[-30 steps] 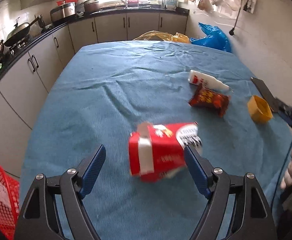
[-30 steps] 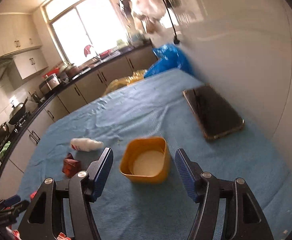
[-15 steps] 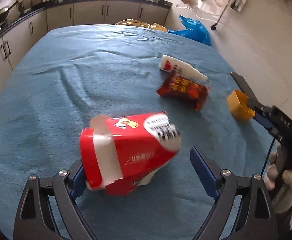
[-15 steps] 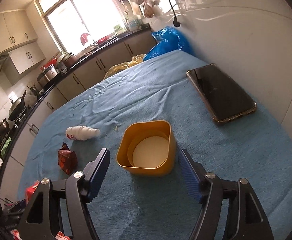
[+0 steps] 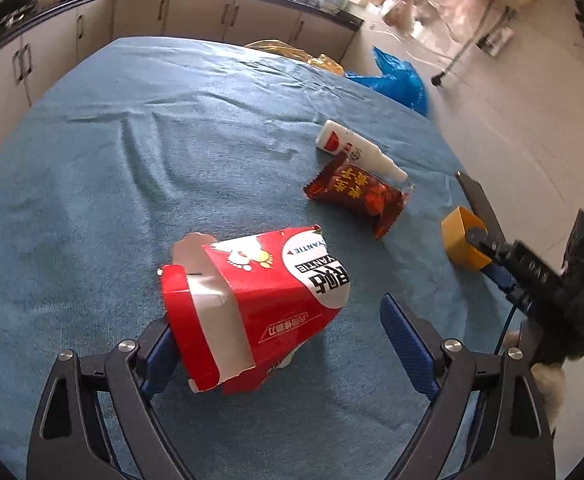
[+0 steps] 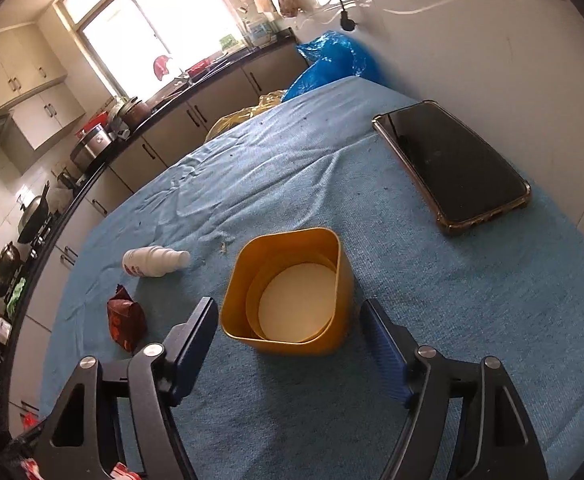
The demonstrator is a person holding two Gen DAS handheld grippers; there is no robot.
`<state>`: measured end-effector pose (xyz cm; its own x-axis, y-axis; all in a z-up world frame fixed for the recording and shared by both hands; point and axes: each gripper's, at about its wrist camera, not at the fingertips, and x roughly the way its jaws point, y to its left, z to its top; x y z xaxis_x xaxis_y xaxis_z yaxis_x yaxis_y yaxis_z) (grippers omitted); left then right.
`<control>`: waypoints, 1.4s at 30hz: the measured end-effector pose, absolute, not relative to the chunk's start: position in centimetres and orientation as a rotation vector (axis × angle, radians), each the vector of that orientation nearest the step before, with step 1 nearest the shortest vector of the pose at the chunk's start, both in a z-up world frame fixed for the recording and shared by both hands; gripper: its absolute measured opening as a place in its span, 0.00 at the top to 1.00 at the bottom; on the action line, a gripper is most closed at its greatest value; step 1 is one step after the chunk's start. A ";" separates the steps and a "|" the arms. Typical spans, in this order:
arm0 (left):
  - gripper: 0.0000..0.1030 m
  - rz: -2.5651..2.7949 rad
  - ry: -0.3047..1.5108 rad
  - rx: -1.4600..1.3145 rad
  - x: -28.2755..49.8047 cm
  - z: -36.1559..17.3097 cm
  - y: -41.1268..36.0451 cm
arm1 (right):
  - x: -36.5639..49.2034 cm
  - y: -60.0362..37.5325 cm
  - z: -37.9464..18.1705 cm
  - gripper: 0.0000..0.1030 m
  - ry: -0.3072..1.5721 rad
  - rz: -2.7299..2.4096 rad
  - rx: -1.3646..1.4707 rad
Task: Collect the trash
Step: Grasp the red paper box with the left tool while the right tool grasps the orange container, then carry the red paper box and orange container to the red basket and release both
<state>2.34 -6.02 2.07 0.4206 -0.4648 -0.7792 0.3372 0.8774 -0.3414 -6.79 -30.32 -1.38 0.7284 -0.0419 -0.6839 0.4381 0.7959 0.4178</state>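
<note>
Left wrist view: the left gripper is closing around a red carton lying on the blue cloth, its right pad clear. The right gripper is closing around a yellow tub, pads not yet touching.

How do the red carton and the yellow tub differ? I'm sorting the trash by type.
The red carton is printed cardboard with a torn-open flap; the yellow tub is plain and smooth, unprinted. The carton lies tipped on its side, while the tub stands upright, mouth up, a white disc at its bottom. The carton looks crumpled; the tub keeps its shape. Both rest on the blue cloth, each between an open gripper's fingers.
</note>
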 end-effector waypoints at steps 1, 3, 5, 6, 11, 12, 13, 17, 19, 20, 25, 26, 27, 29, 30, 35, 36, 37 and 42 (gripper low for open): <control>0.40 -0.472 1.024 -0.145 2.3 2.1 -5.8 | -6.8 -30.1 -1.3 0.30 0.712 -0.279 0.592; 0.70 -0.495 1.064 -0.183 2.5 2.1 -5.5 | -6.9 -29.6 -1.0 0.30 0.704 -0.271 0.562; 0.89 -0.534 1.080 -0.259 2.2 2.2 -4.9 | -7.0 -28.9 -0.7 0.88 0.695 -0.276 0.515; 0.91 -0.530 1.075 -0.261 1.9 2.4 -4.8 | -6.7 -28.6 -0.8 0.89 0.713 -0.265 0.496; 0.94 -0.489 0.997 -0.174 -0.4 4.0 -4.8 | -6.9 -27.9 -0.5 0.89 0.690 -0.262 0.464; 0.94 -0.489 0.990 -0.164 -0.7 4.1 -4.8 | -7.0 -27.9 -0.6 0.89 0.689 -0.261 0.468; 0.94 -0.489 0.983 -0.156 -1.0 4.3 -4.7 | -7.0 -28.0 -0.6 0.89 0.687 -0.259 0.472; 0.94 -0.472 0.943 -0.146 -2.6 5.4 -3.7 | -7.2 -27.9 -0.5 0.91 0.677 -0.258 0.467; 0.94 -0.464 0.918 -0.151 -3.7 6.0 -3.0 | -7.6 -27.8 -0.3 0.93 0.668 -0.258 0.462; 0.94 -0.457 0.904 -0.152 -4.1 6.4 -2.8 | -7.7 -27.6 -0.2 0.94 0.663 -0.255 0.462; 0.94 -0.403 0.855 -0.143 -6.3 7.4 -1.4 | -8.0 -27.0 0.0 0.95 0.655 -0.235 0.449; 0.94 -0.395 0.855 -0.141 -6.6 7.4 -1.3 | -7.9 -26.9 0.0 0.95 0.659 -0.228 0.447; 0.94 -0.389 0.854 -0.138 -6.8 7.5 -1.2 | -7.7 -26.8 -0.1 0.94 0.670 -0.220 0.445; 0.94 -0.374 0.851 -0.134 -7.2 7.6 -0.8 | -7.3 -26.8 -0.3 0.79 0.693 -0.229 0.442; 0.94 -0.368 0.851 -0.134 -7.4 7.6 -0.6 | -7.1 -26.9 -0.4 0.71 0.704 -0.235 0.447; 0.94 -0.349 0.853 -0.144 -8.5 7.5 -0.1 | -6.6 -27.5 -1.2 0.74 0.738 -0.209 0.498; 0.94 -0.344 0.851 -0.142 -8.6 7.5 0.0 | -6.6 -27.6 -1.3 0.85 0.741 -0.205 0.505; 0.94 -0.338 0.849 -0.139 -8.9 7.5 0.1 | -6.7 -27.6 -1.4 0.91 0.741 -0.207 0.508; 0.94 -0.302 0.816 -0.123 -10.3 8.3 0.9 | -8.0 -26.6 -0.1 0.92 0.664 -0.218 0.454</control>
<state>-10.28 0.91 8.26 0.6449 -0.3120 -0.6977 0.2176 0.9501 -0.2237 -7.96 -26.60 -0.08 0.7697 -0.0510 -0.6364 0.3355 0.8804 0.3352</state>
